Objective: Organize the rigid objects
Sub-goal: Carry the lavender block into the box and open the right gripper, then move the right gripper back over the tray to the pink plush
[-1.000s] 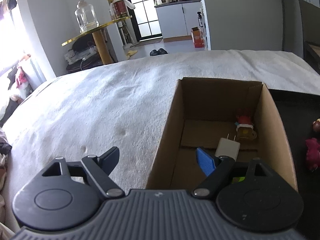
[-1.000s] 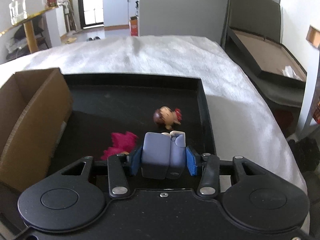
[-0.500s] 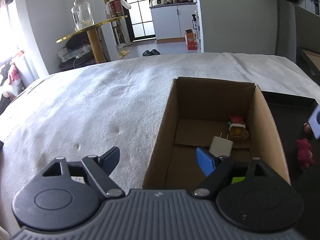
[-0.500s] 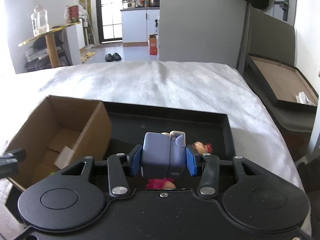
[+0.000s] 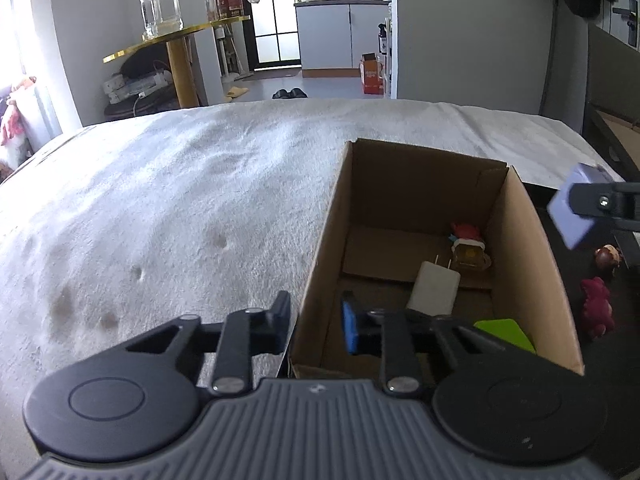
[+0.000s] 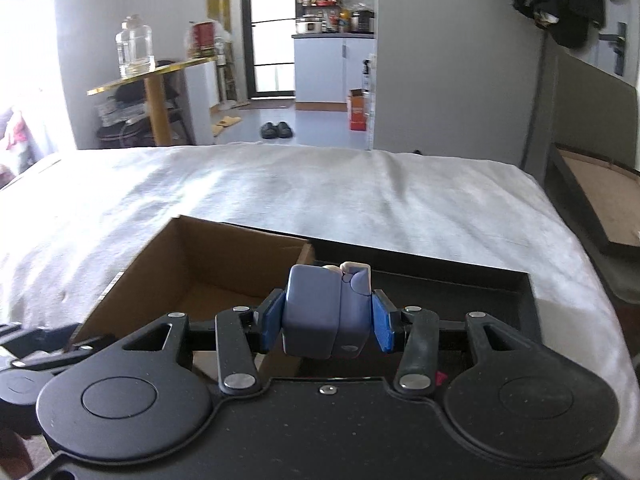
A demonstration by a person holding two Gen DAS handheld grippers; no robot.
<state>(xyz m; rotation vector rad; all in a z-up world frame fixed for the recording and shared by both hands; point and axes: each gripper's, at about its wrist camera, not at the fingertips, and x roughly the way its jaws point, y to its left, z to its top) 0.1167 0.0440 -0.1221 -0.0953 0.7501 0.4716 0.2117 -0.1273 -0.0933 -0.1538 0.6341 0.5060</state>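
My right gripper [image 6: 326,322] is shut on a lavender block toy [image 6: 320,312] and holds it above the seam between the cardboard box [image 6: 224,256] and the black tray [image 6: 460,280]. The toy also shows at the right edge of the left wrist view [image 5: 576,208]. My left gripper [image 5: 316,320] has narrowed around the box's near left wall [image 5: 316,280], one finger outside and one inside. The box holds a white charger [image 5: 434,288], a small red-capped figure [image 5: 468,246] and a green piece [image 5: 506,332].
The black tray [image 5: 616,360] to the right of the box holds a pink dinosaur toy [image 5: 598,308] and a round brown figure [image 5: 608,256]. All sit on a white blanket [image 5: 180,208]. A dark frame [image 6: 592,200] stands off the bed's right side.
My right gripper has lifted the lavender toy out of the tray and carried it left toward the box. My left gripper has closed from wide open onto the box's left wall.
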